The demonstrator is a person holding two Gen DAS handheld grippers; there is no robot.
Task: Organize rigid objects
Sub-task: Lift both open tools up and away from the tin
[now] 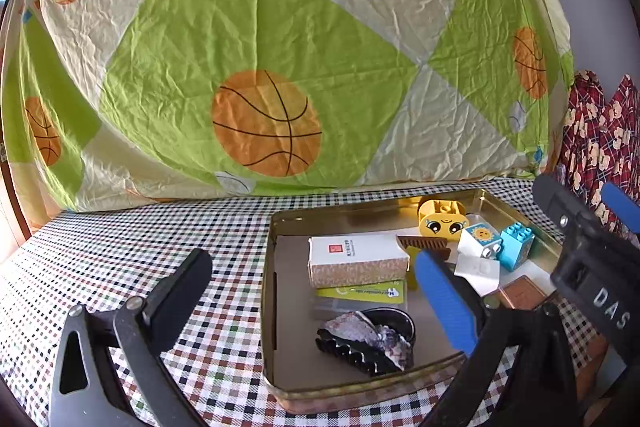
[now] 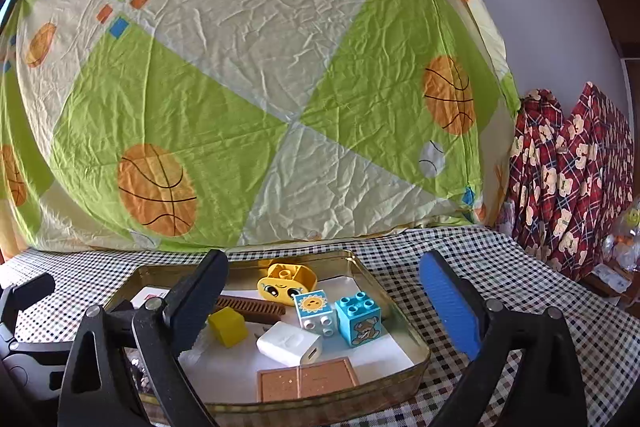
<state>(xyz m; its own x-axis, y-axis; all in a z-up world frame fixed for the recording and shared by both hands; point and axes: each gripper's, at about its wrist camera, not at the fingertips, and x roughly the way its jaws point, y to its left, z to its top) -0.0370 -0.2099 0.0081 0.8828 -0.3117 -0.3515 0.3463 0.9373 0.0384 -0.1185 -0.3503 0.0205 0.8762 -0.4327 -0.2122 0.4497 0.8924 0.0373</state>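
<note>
A gold metal tin point(image 1: 269, 259) point(image 2: 416, 347) sits on the checkered table. It holds a white box point(image 1: 356, 259), a green card point(image 1: 360, 295), a black hair clip point(image 1: 360, 343), a brown comb point(image 2: 248, 305), a yellow face brick point(image 1: 442, 221) point(image 2: 286, 285), a sun brick point(image 2: 316, 311), a blue bear brick point(image 1: 516, 243) point(image 2: 360, 317), a yellow cube point(image 2: 228, 325), a white charger point(image 2: 290, 343) and a cork square point(image 2: 306, 379). My left gripper point(image 1: 316, 291) is open and empty over the tin's left part. My right gripper point(image 2: 324, 303) is open and empty over its right part.
A green and cream sheet with basketball prints point(image 1: 264, 67) point(image 2: 256, 99) hangs behind the table. Red patterned cloth point(image 2: 572, 179) hangs at the right. The right gripper's body point(image 1: 592, 259) shows at the right of the left wrist view.
</note>
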